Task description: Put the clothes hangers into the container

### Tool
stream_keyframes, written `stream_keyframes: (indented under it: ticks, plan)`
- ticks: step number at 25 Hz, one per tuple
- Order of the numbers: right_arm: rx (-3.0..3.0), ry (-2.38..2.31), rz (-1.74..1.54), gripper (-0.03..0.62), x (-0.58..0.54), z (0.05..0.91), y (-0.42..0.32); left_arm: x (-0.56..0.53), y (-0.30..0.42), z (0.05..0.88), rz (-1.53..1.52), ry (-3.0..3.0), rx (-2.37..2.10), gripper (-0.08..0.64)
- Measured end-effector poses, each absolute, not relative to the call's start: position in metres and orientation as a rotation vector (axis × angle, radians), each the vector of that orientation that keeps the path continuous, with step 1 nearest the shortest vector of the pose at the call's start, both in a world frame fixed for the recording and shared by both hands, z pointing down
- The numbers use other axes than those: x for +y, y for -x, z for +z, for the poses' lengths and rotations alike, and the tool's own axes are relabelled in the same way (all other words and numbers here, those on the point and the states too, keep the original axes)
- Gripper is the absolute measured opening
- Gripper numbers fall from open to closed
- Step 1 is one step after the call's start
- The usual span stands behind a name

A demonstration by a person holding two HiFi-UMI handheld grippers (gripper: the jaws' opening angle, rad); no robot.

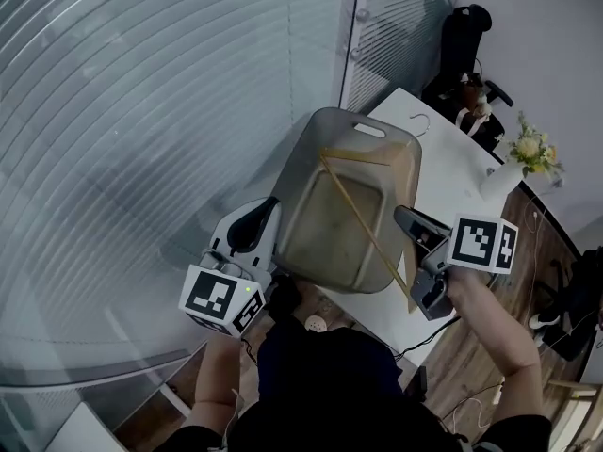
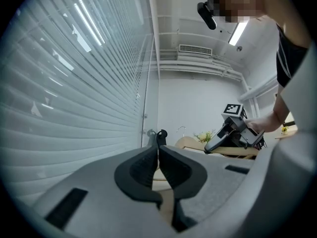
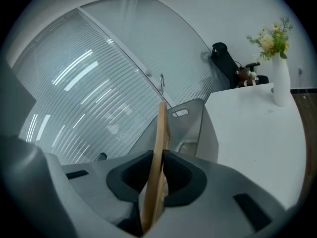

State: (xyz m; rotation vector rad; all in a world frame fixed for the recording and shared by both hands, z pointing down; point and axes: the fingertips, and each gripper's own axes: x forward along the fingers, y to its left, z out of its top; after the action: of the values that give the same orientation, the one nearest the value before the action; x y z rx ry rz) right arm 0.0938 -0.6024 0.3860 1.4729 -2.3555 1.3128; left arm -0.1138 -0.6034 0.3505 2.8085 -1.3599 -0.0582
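The right gripper (image 3: 159, 158) carries a cube (image 1: 483, 243) with black and white square marks, and so does the left gripper (image 2: 158, 155). The right jaws pinch a wooden hanger (image 3: 161, 125), thin edge up. It stretches from the jaws across the mouth of the grey container (image 1: 316, 149). The left jaws squeeze the container's rim. The container sits tipped at the edge of the white table (image 1: 452, 182).

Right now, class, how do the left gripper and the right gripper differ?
The right gripper has its jaws shut on the wooden hanger; the left gripper pinches the rim of the beige container. The right gripper is at the container's right edge, the left gripper at its left. Both have jaws closed on something.
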Motion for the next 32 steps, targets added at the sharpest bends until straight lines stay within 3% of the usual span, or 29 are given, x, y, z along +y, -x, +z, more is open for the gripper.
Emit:
stream_keyframes:
  ticks: [25, 32]
  plan:
    - [-2.033, -1.531, 0.999, 0.075, -0.635, 0.408, -0.053, -0.597, 0.110, 0.353, -0.040, -2.850, -1.118, 0.018]
    - [-1.987, -1.442, 1.159, 0.086, -0.639, 0.432, -0.035, -0.595, 0.107, 0.355, -0.029, -2.855, -1.089, 0.018]
